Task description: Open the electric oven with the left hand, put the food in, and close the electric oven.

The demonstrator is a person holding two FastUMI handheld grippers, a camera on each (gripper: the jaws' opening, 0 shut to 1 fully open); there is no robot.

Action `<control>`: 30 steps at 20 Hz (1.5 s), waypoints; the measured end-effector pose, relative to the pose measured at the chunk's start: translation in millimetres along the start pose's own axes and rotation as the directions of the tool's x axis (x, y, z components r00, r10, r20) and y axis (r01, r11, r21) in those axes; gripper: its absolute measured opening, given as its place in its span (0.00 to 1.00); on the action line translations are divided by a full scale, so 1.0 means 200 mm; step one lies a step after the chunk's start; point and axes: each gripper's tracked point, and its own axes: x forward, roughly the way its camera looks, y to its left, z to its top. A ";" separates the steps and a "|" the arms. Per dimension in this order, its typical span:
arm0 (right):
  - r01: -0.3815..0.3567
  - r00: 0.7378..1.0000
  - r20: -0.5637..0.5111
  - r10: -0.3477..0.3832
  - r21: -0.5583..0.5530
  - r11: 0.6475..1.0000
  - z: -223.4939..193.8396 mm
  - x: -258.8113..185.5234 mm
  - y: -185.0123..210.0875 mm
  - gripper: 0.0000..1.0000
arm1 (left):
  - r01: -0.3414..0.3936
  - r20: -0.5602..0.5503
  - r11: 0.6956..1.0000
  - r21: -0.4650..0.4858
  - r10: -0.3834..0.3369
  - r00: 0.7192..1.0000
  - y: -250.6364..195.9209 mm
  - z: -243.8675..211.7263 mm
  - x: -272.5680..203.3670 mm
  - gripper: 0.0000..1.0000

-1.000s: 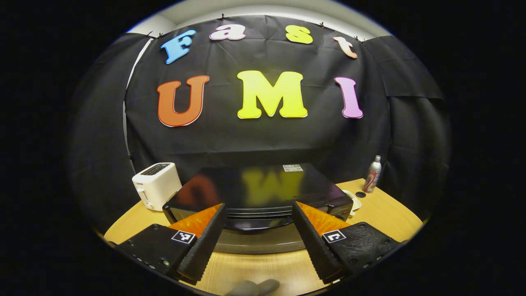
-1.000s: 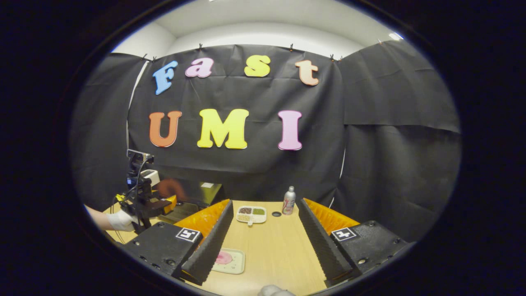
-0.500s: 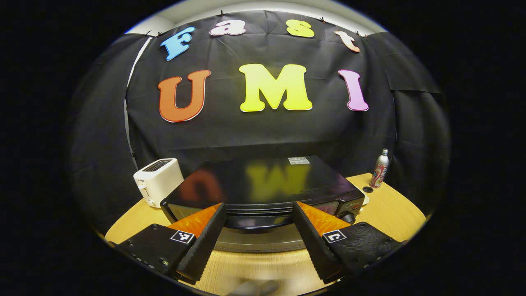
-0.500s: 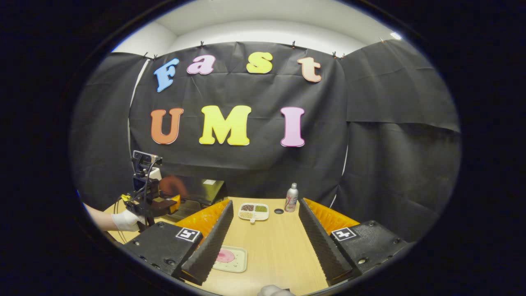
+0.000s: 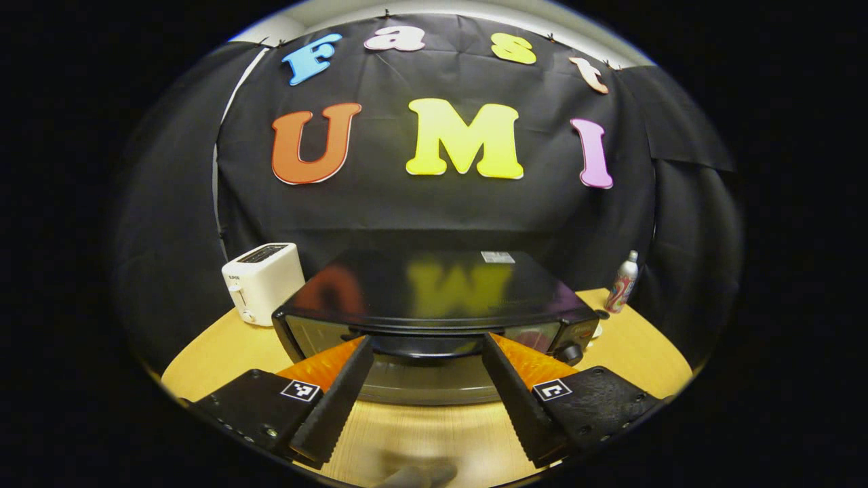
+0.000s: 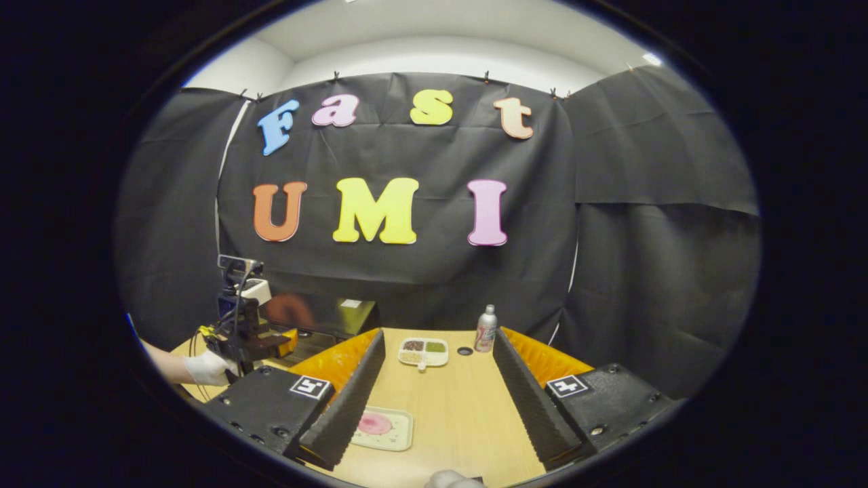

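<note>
Presently, findings as observed from the floor:

Left tool (image 5: pixel 420 369): fingers spread wide, gripping nothing; it is levelled at the front of the electric oven (image 5: pixel 434 305), with the door handle (image 5: pixel 424 347) lying between the fingers but not touched by either.
Change noted: over the last second the oven's top has dropped lower in the left gripper view and more of its front glass and the knob (image 5: pixel 569 352) now shows, so the tool has come down toward handle height.
Meaning for task: opening has not begun; the door (image 5: pixel 319 332) looks shut. In my judgement the next need is to close on the handle and pull it down.
Right tool (image 6: pixel 437 386): fingers wide apart, empty, hovering over the desk (image 6: pixel 461 413).
Food (image 6: pixel 374 424): a pink piece on a small tray (image 6: pixel 400 434), lying on the desk just beside the right tool's left finger, not yet picked up.
Other items: white toaster (image 5: pixel 263 283) left of the oven; bottle (image 6: pixel 484 329) and divided dish (image 6: pixel 422 351) farther back.
Left hand: gloved hand (image 6: pixel 207 368) holds the left tool at the oven.
</note>
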 end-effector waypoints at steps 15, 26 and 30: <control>-0.029 0.999 -0.040 0.029 0.009 1.000 -0.05 0.08 0.06 0.97 | 0.034 -0.069 0.998 0.060 -0.030 0.997 -0.07 -0.03 0.07 0.97; -0.047 0.998 -0.035 0.048 0.012 0.999 -0.08 0.01 0.11 0.97 | 0.033 -0.198 0.999 0.011 -0.030 0.980 -0.03 -0.38 -0.22 0.97; -0.046 0.998 -0.044 0.046 0.005 0.999 -0.12 -0.02 0.11 0.96 | 0.029 -0.215 0.999 0.014 -0.025 0.976 -0.03 -0.50 -0.28 0.96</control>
